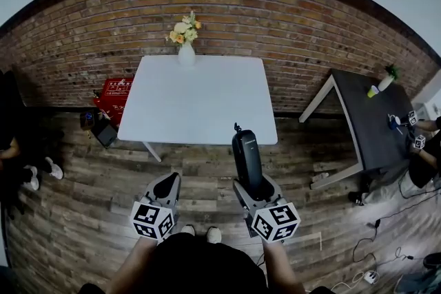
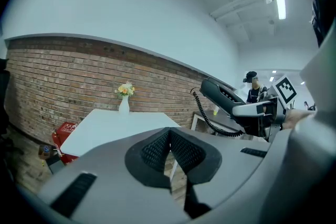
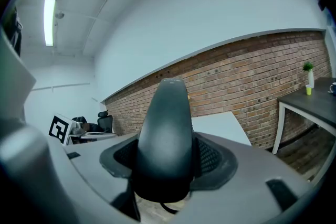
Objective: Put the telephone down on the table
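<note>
Telephone handset point(image 1: 245, 151): clamped in right claw point(image 3: 168, 162), over wooden floor point(image 1: 83, 203), just short of white worktop's point(image 1: 200, 107) near edge.
Coiled cord point(image 2: 206, 115): plain only in left gripper view.
Worktop: open surface, flower vase point(image 1: 186, 51) at far edge.
Left claw point(image 2: 169, 150): clenched, apparently empty, alongside, tipped slightly down.

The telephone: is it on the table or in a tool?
Held: the right tool clamps the telephone, raised in front of the table.
</note>
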Available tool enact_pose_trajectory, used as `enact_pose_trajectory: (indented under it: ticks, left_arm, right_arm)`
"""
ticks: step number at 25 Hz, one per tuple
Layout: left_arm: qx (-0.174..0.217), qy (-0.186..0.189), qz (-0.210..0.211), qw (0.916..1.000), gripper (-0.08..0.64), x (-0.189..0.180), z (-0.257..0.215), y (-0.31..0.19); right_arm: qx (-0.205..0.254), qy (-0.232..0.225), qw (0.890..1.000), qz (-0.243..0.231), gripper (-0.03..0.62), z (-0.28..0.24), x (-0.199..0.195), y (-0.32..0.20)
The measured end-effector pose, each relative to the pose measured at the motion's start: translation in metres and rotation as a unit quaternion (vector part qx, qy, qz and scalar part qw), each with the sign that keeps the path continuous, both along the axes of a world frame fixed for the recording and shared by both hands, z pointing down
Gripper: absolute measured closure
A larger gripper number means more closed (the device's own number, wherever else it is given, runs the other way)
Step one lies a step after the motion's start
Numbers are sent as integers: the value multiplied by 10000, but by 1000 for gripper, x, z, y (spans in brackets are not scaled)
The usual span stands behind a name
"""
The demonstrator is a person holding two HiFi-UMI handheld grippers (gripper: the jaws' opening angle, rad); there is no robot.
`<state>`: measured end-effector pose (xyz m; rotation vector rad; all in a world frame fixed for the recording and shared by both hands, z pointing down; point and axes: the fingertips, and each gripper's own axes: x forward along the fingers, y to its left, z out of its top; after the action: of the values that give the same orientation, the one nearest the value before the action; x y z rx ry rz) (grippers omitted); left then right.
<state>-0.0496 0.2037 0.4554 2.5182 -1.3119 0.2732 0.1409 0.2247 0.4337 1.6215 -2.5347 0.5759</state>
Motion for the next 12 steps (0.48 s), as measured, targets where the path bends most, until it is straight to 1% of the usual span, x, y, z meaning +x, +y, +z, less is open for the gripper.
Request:
enact_pose_trajectory:
  ticks: [7, 12]
  left_arm:
    - [-12, -51, -59, 10000, 548, 13, 5, 12]
    - [-43, -79, -131, 9999, 548, 15, 8, 19]
  right_arm:
    - [-31, -8, 10000, -57, 312, 9, 14, 6]
    - [-52, -31, 9999, -129, 312, 14, 17, 9]
